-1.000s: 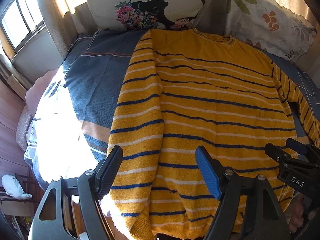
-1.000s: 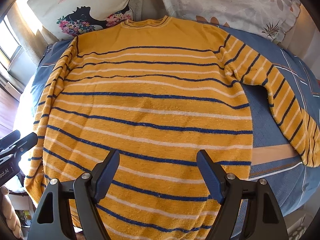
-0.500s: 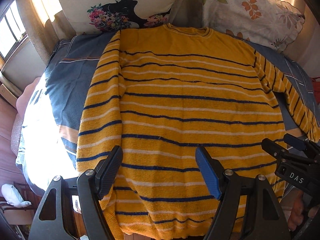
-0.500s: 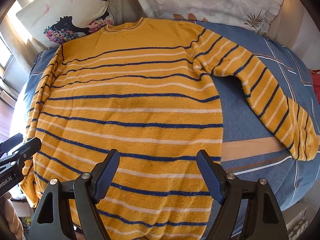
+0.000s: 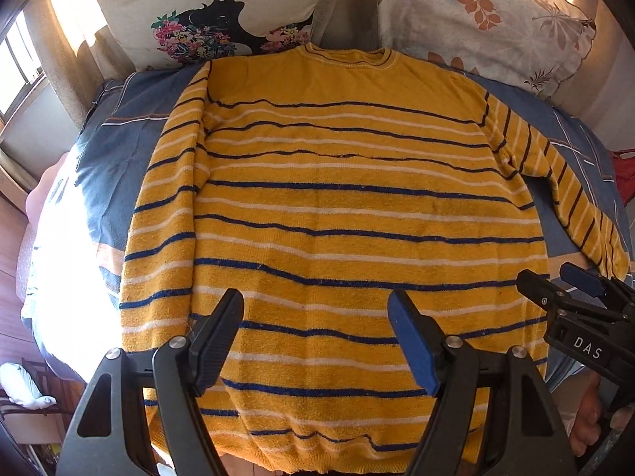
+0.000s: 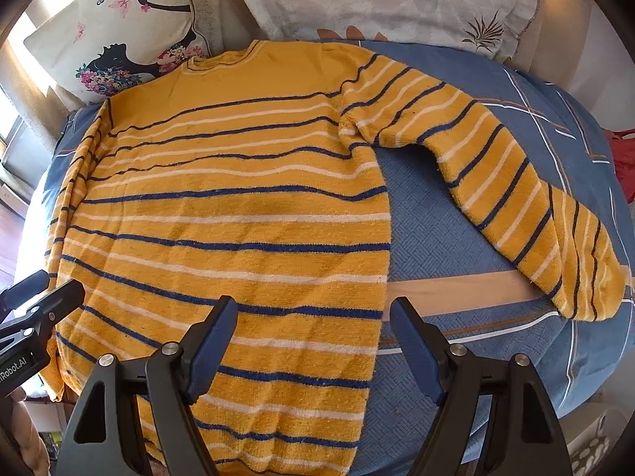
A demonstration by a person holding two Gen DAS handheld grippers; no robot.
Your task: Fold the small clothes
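Observation:
A yellow sweater with blue and white stripes (image 5: 337,206) lies flat on a blue bedspread (image 5: 115,150), neck towards the pillows. Its left sleeve (image 5: 162,222) lies folded along the body's left edge. Its right sleeve (image 6: 516,182) stretches out to the right over the bedspread (image 6: 428,230). My left gripper (image 5: 317,337) is open and empty above the sweater's lower part. My right gripper (image 6: 313,341) is open and empty above the sweater's (image 6: 238,206) lower right edge. Each gripper also shows in the other's view, the right one (image 5: 567,297) at the far right and the left one (image 6: 35,301) at the far left.
Two patterned pillows (image 5: 222,8) (image 5: 476,20) stand against the head of the bed. A window (image 5: 20,63) and a sunlit patch of bedding (image 5: 67,285) are at the left. The bed's front edge lies just under the sweater's hem (image 5: 317,452). A red item (image 6: 623,158) is at the far right.
Both grippers have moved to the right along the sweater's hem, both still open. The sweater has not moved.

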